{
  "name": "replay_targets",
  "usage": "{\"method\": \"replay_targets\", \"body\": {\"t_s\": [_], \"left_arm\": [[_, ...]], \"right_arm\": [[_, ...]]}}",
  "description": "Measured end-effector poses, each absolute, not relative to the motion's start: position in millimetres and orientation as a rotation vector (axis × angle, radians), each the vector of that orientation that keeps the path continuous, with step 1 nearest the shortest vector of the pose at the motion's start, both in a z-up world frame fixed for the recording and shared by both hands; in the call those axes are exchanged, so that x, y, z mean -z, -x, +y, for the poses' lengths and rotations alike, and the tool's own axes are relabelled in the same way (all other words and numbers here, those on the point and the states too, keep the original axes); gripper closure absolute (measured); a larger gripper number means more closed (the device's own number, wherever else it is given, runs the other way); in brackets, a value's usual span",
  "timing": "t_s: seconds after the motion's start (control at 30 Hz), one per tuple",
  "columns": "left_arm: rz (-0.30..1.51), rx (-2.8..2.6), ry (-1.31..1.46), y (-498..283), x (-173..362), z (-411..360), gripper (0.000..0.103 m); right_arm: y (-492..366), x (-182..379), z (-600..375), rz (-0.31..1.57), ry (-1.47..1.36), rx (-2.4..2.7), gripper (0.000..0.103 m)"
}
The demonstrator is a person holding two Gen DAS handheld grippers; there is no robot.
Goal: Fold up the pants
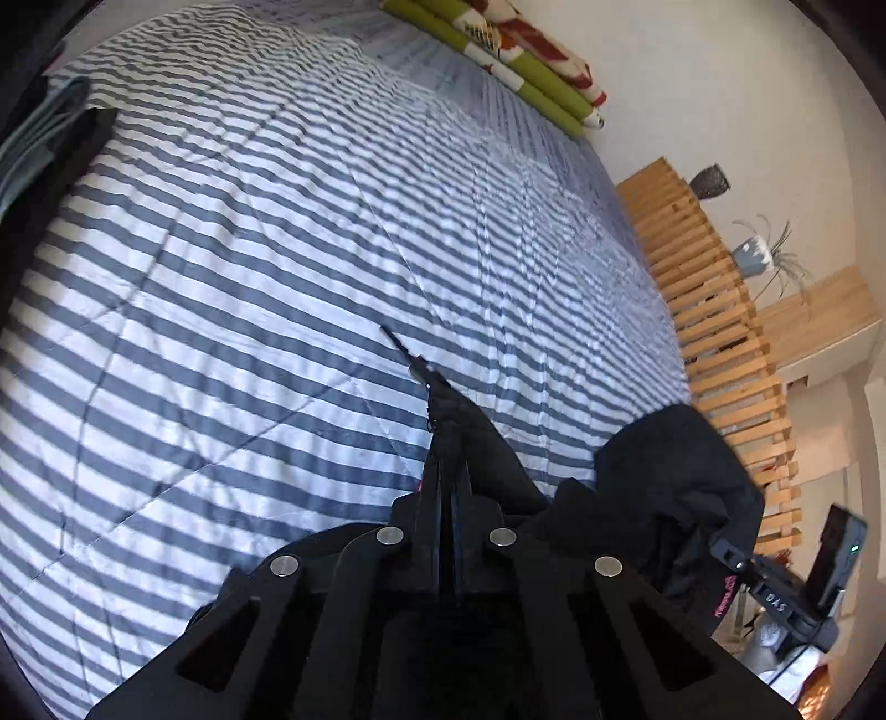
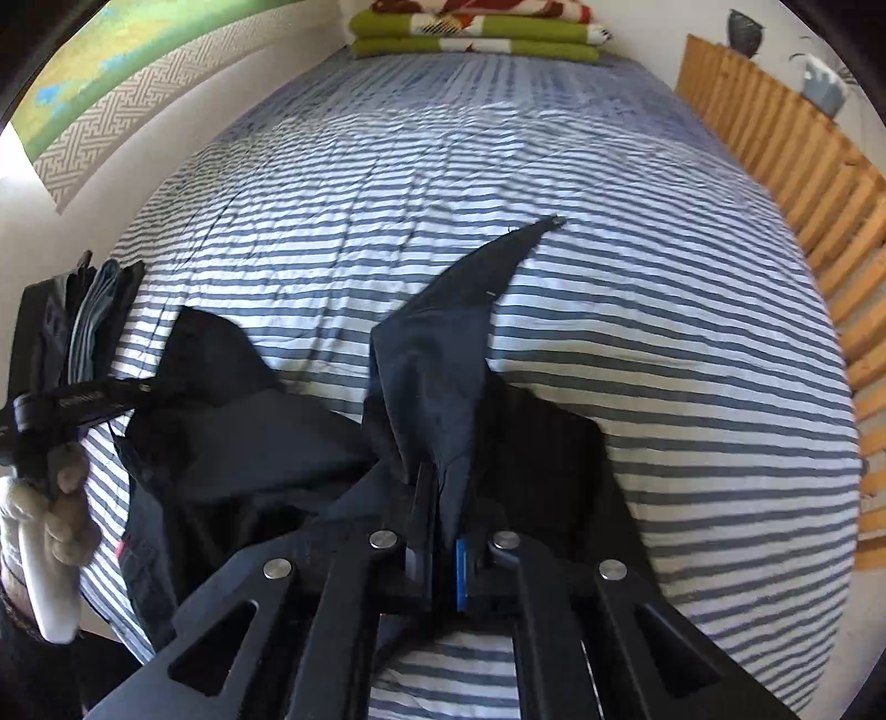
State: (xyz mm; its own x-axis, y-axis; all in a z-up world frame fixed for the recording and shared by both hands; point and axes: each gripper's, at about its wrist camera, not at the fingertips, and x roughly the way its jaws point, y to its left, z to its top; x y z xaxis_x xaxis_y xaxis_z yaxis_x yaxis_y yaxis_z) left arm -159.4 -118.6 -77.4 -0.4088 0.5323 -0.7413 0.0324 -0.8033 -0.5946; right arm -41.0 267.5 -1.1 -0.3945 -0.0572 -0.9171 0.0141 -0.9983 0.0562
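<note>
The dark pants (image 2: 266,443) lay bunched at the near edge of the bed (image 2: 637,343), on its blue-and-white striped cover, with part of the cloth lifted off it. One pointed corner of the fabric stood up from the right hand-held gripper (image 2: 446,498), whose fingers were pressed together on the cloth, a blue pad showing on one of them. In the left wrist view the left hand-held gripper (image 1: 443,443) was likewise clamped on a narrow fold of the pants (image 1: 675,487), a thin dark strand running forward from its tips across the stripes; the rest of the garment hung in a heap to its right. Pink lettering showed on that heap near the lower right, too small to read. Beside it the other gripper's body bore the characters "0AS", seen upside down, and a small green light.

A hand (image 2: 66,498) gripped a white handle at the left of the right wrist view, below a printed label too blurred to read. A stack of folded clothes (image 2: 94,327) sat at the bed's left edge. Folded green, white and red blankets (image 2: 476,39) lay at the far end. A wooden slatted rail (image 1: 714,332) ran along the right side, with a dark vase (image 1: 710,180) and a grey plant pot (image 1: 753,256) beyond; nothing could be seen inside the vase.
</note>
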Motion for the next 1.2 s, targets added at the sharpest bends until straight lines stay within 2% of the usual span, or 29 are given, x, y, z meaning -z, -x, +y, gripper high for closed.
{"method": "replay_targets", "body": {"t_s": [0.13, 0.23, 0.3, 0.4, 0.47, 0.53, 0.73, 0.8, 0.83, 0.87, 0.97, 1.1, 1.2], "left_arm": [[-0.851, -2.388, 1.428, 110, 61, -172, 0.101], [-0.889, -2.379, 1.456, 86, 70, -197, 0.101], [-0.865, -2.398, 1.491, 73, 74, -206, 0.101], [-0.884, -2.389, 1.519, 67, 85, -210, 0.101], [-0.898, -2.391, 1.524, 66, 94, -211, 0.101], [-0.890, -2.403, 1.522, 67, 95, -212, 0.101], [-0.879, -2.401, 1.536, 72, 100, -210, 0.101], [-0.886, -2.397, 1.546, 73, 102, -208, 0.101], [-0.887, -2.395, 1.550, 73, 103, -207, 0.101], [-0.880, -2.395, 1.553, 73, 103, -206, 0.101], [-0.868, -2.399, 1.560, 72, 99, -204, 0.101], [-0.838, -2.404, 1.562, 70, 90, -203, 0.101], [-0.828, -2.406, 1.562, 72, 86, -202, 0.101]], "right_arm": [[-23, 0, 332, -0.223, -1.781, 2.676, 0.099], [-73, 41, 354, -0.254, -1.974, 2.579, 0.098], [-96, 76, 353, -0.217, -2.113, 2.423, 0.093], [-113, 98, 359, -0.313, -2.182, 2.294, 0.085], [-116, 87, 370, -0.354, -2.126, 2.338, 0.081], [-116, 67, 388, -0.400, -2.089, 2.419, 0.070], [-92, -7, 455, -0.510, -1.909, 2.721, 0.068], [-62, -24, 455, -0.476, -1.805, 2.763, 0.058], [-42, -26, 448, -0.449, -1.772, 2.734, 0.047], [-21, -23, 438, -0.435, -1.758, 2.687, 0.045], [44, 4, 390, -0.399, -1.784, 2.514, 0.045], [94, 56, 321, -0.097, -1.885, 2.432, 0.045], [112, 93, 304, -0.005, -1.966, 2.380, 0.045]]}}
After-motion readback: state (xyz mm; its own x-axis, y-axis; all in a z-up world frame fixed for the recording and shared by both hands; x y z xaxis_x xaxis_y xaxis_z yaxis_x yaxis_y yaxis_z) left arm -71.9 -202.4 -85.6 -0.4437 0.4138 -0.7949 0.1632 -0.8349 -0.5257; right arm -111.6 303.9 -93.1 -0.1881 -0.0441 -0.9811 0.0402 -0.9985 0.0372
